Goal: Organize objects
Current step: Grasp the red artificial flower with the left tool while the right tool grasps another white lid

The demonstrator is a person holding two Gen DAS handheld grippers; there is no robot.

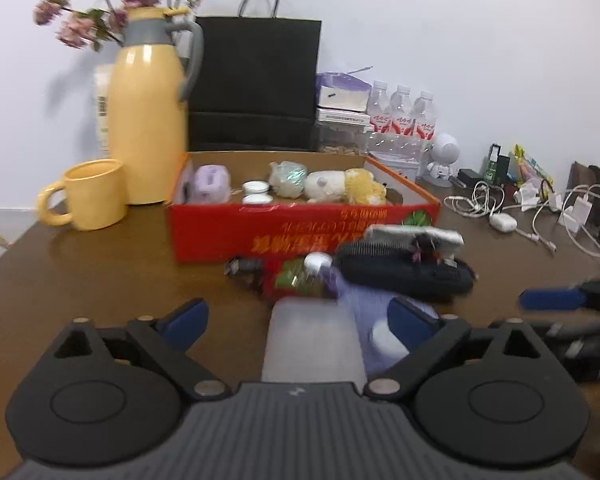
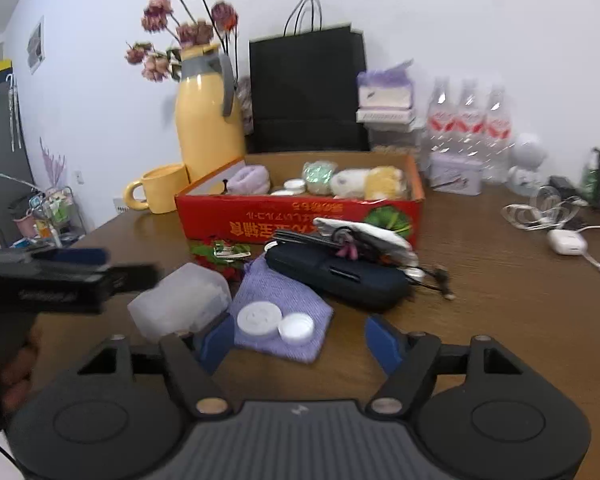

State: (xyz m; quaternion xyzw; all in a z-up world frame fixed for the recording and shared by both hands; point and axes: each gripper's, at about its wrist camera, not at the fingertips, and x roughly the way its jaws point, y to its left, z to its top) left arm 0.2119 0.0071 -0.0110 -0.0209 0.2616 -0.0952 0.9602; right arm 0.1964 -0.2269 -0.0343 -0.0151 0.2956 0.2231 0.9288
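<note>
Jaws of both grippers gape, angled down: left (image 1: 298, 322) around translucent box (image 1: 314, 340), right (image 2: 300, 344) over purple pouch (image 2: 284, 300).

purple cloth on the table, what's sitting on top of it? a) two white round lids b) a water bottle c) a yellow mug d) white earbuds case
a: in the right wrist view two white round lids rest side by side on the purple cloth, in front of the red box.

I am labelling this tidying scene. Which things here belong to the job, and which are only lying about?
Job:
- red cardboard box
- translucent plastic container
- purple knitted pouch
- two white round lids
- dark zip case
- left gripper
- right gripper

Lying about:
- yellow thermos jug
- yellow mug
- black paper bag
- water bottles
- white cables
</note>
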